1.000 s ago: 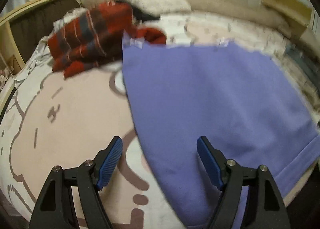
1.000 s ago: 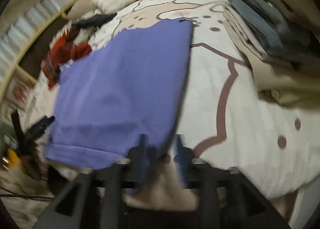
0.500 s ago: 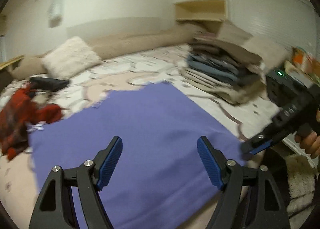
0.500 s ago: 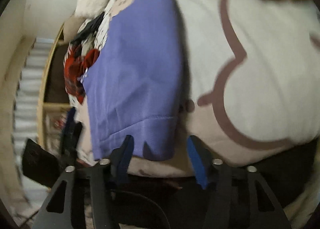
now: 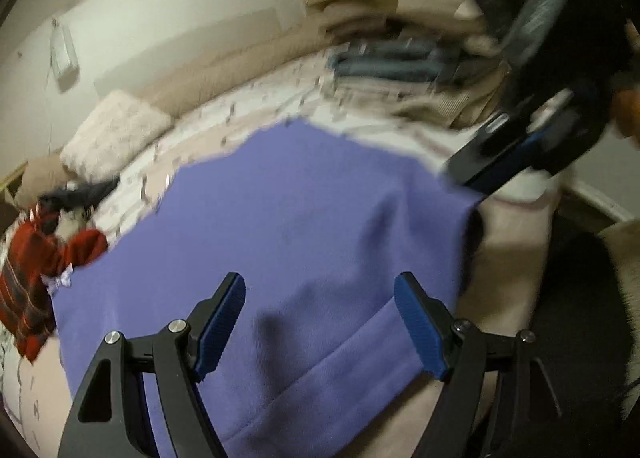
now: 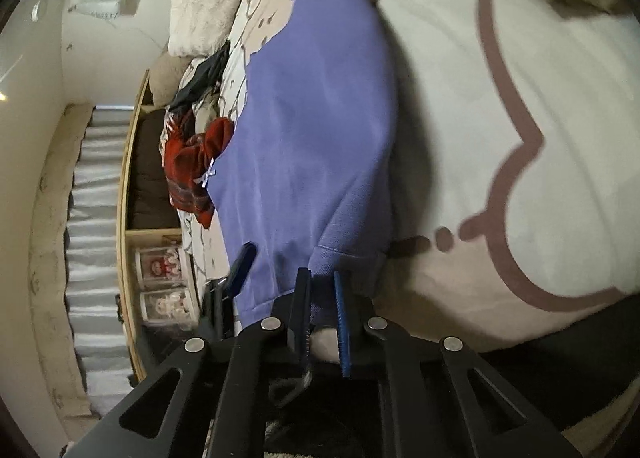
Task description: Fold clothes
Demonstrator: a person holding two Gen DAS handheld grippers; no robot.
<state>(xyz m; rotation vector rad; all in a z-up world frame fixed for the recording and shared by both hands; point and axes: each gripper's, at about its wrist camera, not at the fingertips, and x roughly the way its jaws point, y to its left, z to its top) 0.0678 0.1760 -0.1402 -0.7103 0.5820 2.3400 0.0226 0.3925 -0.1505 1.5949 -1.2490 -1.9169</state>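
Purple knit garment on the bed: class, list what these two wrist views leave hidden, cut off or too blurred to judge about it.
- Purple knit garment, left wrist view: near hem runs behind the left tool and off the bottom edge.
- Right wrist view: the hem corner sits between the closing right tool; its pads hide whether cloth is pinched yet.
- Folded clothes stack, left wrist view: motion blur hides the count.
- Both views: sleeves and collar not visible, so garment type is unclear.

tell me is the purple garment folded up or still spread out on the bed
Spread out: the purple garment lies flat across the bed, one hem corner between the closing right claw.
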